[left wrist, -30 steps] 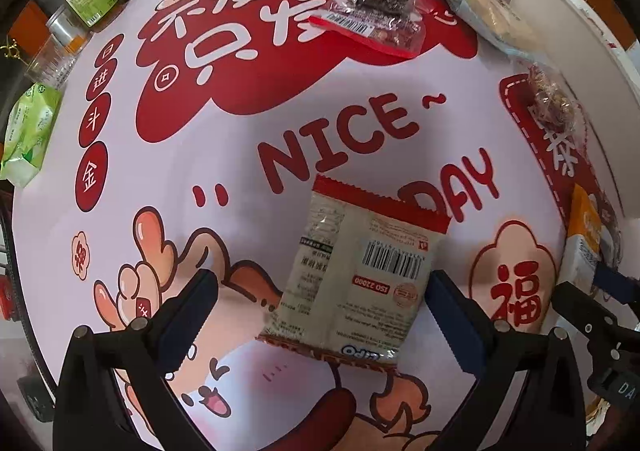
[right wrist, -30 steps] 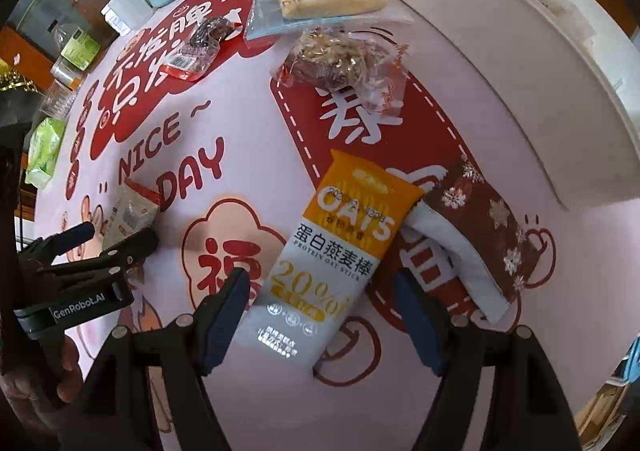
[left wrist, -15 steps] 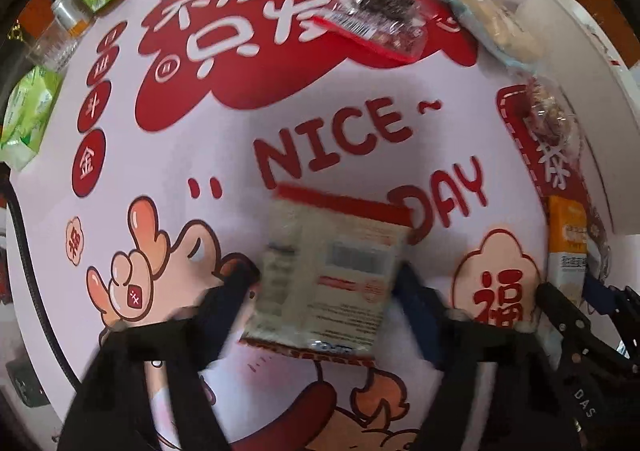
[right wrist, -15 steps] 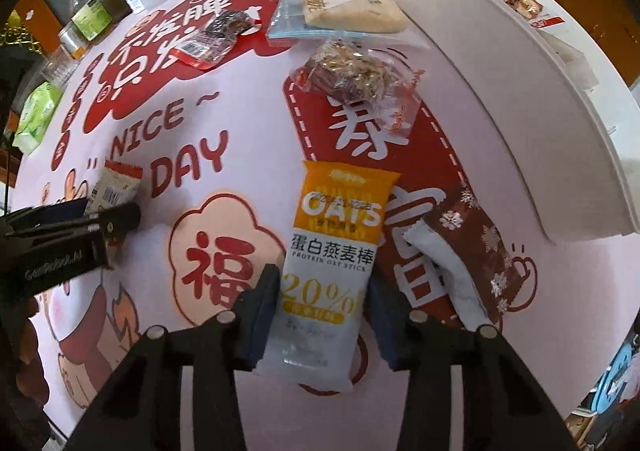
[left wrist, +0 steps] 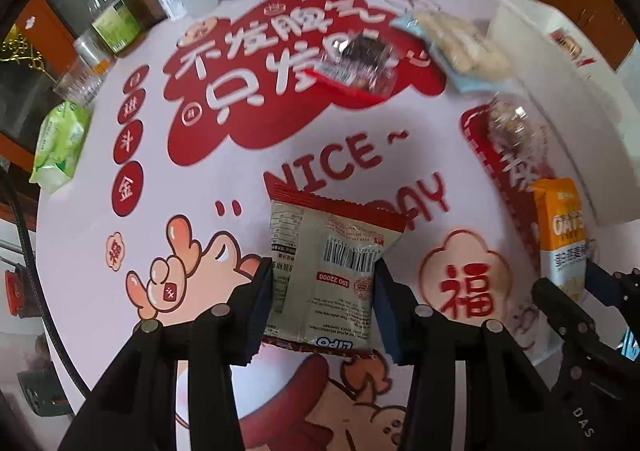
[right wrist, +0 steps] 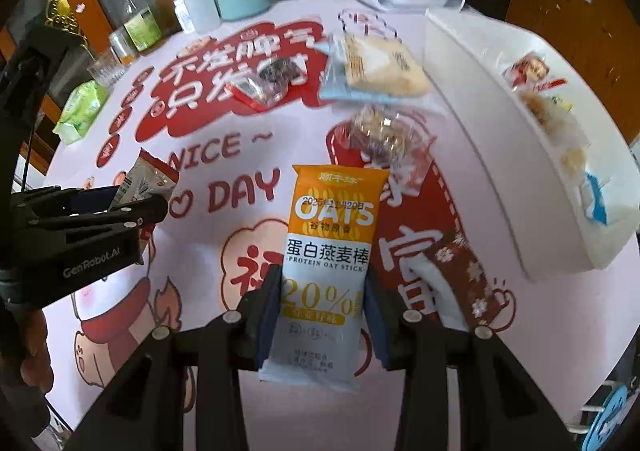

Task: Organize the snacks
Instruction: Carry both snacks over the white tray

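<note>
The left gripper has its jaws on both sides of a red-edged pack, and they are closing in on it, pressing its sides. The right gripper is clamped on the oat bar. Both snacks look lifted off the tabletop.

The white tray is the landmark. It sits at the far right edge of the tabletop and already has some snacks in it. The oat bar hangs near the tray, to its left. The red-edged pack is farther left of the tray. A brown pack lies close to the tray. A clear nut bag and a blue-edged cracker bag lie just left of the tray.

What could go wrong? The packs are smooth and puffy, so one could slip out if the squeeze is weak. A hard squeeze could crush the snack inside. The two grippers are close, so they could bump on the way to the tray. The long oat bar could catch on the tray wall and fall.
</note>
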A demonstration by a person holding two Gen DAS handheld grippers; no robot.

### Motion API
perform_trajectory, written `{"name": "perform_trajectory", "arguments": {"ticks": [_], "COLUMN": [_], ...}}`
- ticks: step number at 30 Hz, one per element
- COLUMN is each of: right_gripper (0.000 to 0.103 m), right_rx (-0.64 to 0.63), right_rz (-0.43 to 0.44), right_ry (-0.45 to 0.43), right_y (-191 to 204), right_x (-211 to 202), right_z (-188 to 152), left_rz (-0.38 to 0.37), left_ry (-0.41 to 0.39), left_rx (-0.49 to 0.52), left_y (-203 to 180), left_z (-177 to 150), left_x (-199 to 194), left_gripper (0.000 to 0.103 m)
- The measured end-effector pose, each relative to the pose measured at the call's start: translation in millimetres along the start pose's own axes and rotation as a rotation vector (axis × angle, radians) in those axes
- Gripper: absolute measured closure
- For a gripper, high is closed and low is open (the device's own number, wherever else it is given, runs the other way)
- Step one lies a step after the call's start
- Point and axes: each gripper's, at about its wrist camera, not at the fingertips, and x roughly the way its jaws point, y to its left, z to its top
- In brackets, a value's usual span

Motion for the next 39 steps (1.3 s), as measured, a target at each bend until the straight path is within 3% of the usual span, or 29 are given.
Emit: {"name": "perform_trajectory", "arguments": {"ticks": [6, 17, 26, 39], "right_gripper": [0.064, 0.064, 0.064, 0.064], "right_rx": [-0.007, -0.023, -0.038, -0.015], "right_rz": [0.017, 0.052, 0.088, 0.053], "right_ry": [-0.065, -0.178, -0.235, -0.325], "right_y": [-9.4, -50.7, -139.3, -292.2], "right_x": [-30.7, -83.1, -114.5, -130.8], "right_z": [1.7, 6.3, 22.6, 72.5], "left_rz": [-0.036, -0.091, -0.124, -0.176], "left_ry": [-0.066, -0.192, -0.221, -0.28], "left_rx": [-0.016, -0.039, -0.088, -0.137], "left_y": [-2.4, -42.8, -123.6, -259.2], "left_z": [5.7, 5.8, 32.9, 109.6], "left_x": [-38.3, -111.6, -137.7, -150.2], "left_gripper": [0.058, 0.058, 0.058, 0.058]}}
